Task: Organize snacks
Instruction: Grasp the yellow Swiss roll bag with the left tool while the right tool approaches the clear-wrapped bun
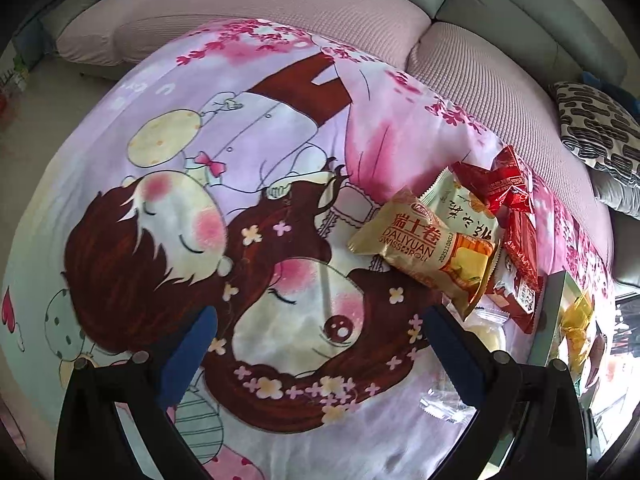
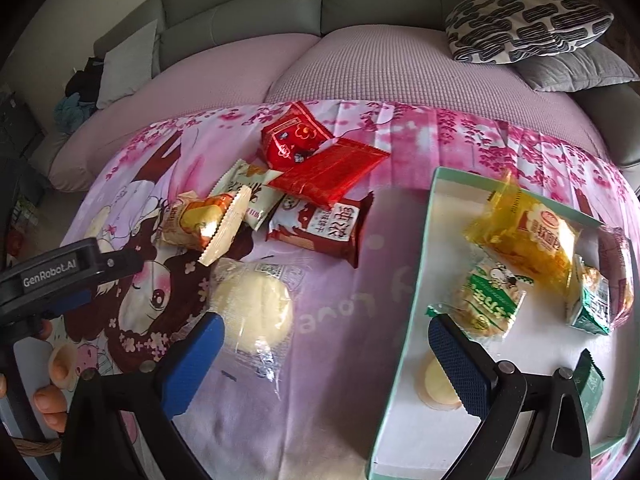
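1. My right tongs [image 2: 324,344] hang spread wide with nothing between the blue pads; one pad [image 2: 460,364] sits over the near-left corner of the tray [image 2: 404,312], the other over the cloth just left of it.
2. My left tongs [image 1: 316,344] are also parted and hold nothing, hovering above the cartoon-print cloth [image 1: 192,168], well left of the tray.
3. In the right wrist view the left tool's black body [image 2: 60,276] enters from the far left, level and pointing toward the tray. A hand [image 2: 48,396] wraps its grip low at the frame edge, fingertips showing.
4. Just left of the tray, beside my right tongs' left pad, lies a clear-wrapped pale round bun [image 2: 254,304] flat on the cloth.
5. Farther back and left of the tray sits the loose heap: a brown packet [image 2: 320,228] nearest the tray's left wall, a gold Swiss roll packet [image 2: 196,220] at the heap's left, and a cream packet [image 2: 248,188] partly under it.
6. Behind those, two red packets overlap: a flat one [image 2: 332,172] lying over a puffier one [image 2: 292,136].
7. Inside the tray: a yellow bag [image 2: 528,240] toward the back, a green-and-white packet [image 2: 492,300] in the middle, a green-edged packet [image 2: 592,300] by the right wall, and a pale round piece [image 2: 436,388] partly hidden behind my right pad.
8. Beyond the tray, a pink-covered sofa [image 2: 360,68] with a black-and-white cushion [image 2: 524,24].
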`<control>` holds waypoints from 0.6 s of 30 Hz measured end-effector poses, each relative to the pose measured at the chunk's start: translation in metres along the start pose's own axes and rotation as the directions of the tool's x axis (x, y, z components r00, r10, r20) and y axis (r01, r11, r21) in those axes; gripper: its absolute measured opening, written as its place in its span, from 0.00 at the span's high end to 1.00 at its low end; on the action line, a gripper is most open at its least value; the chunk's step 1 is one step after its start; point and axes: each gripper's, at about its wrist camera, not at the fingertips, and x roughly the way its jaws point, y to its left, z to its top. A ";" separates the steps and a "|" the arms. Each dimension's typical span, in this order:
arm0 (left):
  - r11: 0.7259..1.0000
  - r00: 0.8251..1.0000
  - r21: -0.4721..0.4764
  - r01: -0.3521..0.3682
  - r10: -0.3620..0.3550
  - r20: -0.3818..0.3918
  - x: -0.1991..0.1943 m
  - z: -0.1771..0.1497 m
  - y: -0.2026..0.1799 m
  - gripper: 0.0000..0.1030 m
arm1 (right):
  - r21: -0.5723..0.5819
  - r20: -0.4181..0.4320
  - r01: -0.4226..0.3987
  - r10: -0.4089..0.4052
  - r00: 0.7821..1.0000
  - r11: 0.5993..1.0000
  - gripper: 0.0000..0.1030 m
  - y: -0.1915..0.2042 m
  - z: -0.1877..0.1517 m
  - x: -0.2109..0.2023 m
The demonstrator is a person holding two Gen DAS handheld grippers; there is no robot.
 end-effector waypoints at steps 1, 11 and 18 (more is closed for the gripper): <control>1.000 1.000 0.000 0.004 -0.004 -0.002 0.002 0.001 -0.001 0.00 | -0.004 -0.005 0.000 0.000 1.000 1.000 0.00 0.002 0.000 0.002; 1.000 1.000 -0.009 0.022 -0.023 -0.007 0.011 0.012 0.001 0.00 | -0.046 -0.037 -0.034 0.032 0.999 0.998 0.00 0.028 0.004 0.023; 1.000 1.000 -0.012 0.026 -0.026 0.002 0.013 0.016 0.001 0.00 | -0.078 -0.053 -0.045 0.041 0.998 0.996 0.00 0.042 0.003 0.039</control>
